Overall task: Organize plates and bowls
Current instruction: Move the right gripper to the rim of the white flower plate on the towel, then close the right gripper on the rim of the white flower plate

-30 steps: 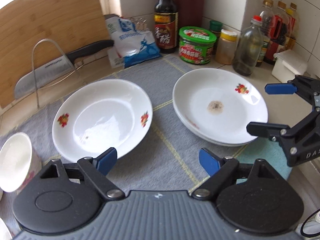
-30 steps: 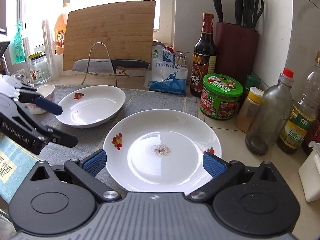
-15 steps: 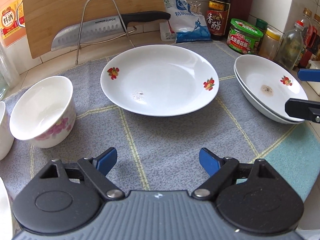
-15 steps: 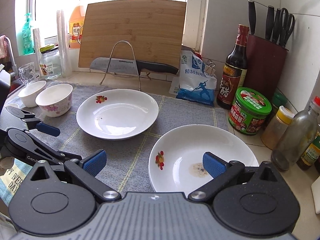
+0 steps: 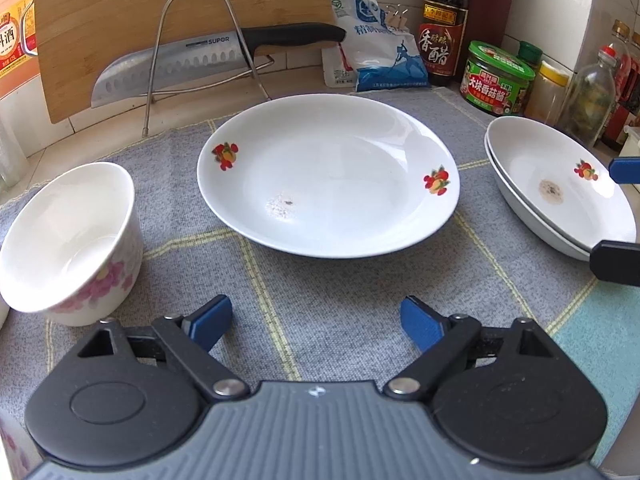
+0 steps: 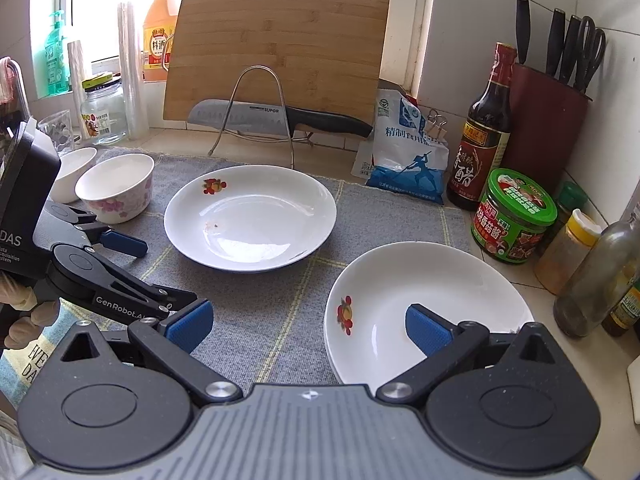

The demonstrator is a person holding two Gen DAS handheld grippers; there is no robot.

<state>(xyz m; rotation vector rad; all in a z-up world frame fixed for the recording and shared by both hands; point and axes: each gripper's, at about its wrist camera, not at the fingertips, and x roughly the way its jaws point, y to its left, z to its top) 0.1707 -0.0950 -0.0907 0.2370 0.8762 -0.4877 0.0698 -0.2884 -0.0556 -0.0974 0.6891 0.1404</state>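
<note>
A single white plate with fruit prints lies in the middle of the grey mat. My left gripper hovers just short of its near rim. Its jaws are opening, with only mat between them. A flowered bowl stands to the left. At the right is a stack of two plates, the top one stained. In the right wrist view my right gripper is open. Its right pad shows in front of the stack and its left pad over the mat. The single plate, two bowls and the left gripper lie beyond.
A knife rests on a wire rack in front of a bamboo board at the back. A salt bag, a vinegar bottle, a green jar, oil bottles and a knife block crowd the right wall. Jars stand at the far left.
The left wrist view swung from between the plates to face the single plate, and the bowl came into sight. Its jaws widened a little. The right gripper drew back leftward off the stack.
</note>
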